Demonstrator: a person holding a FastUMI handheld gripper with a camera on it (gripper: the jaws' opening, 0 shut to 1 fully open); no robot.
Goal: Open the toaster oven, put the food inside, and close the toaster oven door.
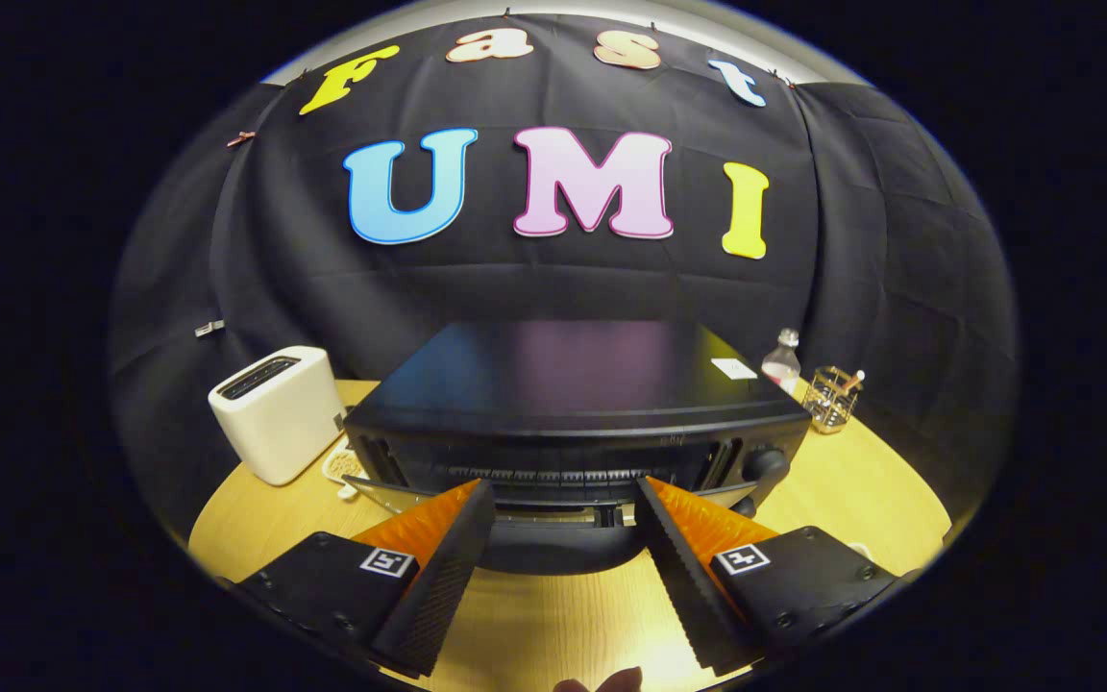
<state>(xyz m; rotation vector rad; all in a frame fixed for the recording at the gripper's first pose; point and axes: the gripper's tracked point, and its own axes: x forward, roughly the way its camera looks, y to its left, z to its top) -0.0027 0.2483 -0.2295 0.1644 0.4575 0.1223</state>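
A black toaster oven (578, 404) stands in the middle of a round wooden table (861, 490), straight ahead of me. Its glass door (390, 492) leans outward, partly open at the top. The door's dark handle (558, 550) lies between my two fingers, low in front of the oven. My gripper (563, 490) is open, its fingers spread wide, one at each end of the handle; I cannot tell if they touch it. A small white plate with pale food (339, 468) sits left of the oven, beside the toaster.
A white slot toaster (275, 411) stands to the left of the oven. To the right, behind the oven's corner, are a clear bottle (782, 360) and a wire holder (832, 396). The oven's knob (765, 464) is at its right front. Part of a hand (602, 682) shows below the fingers.
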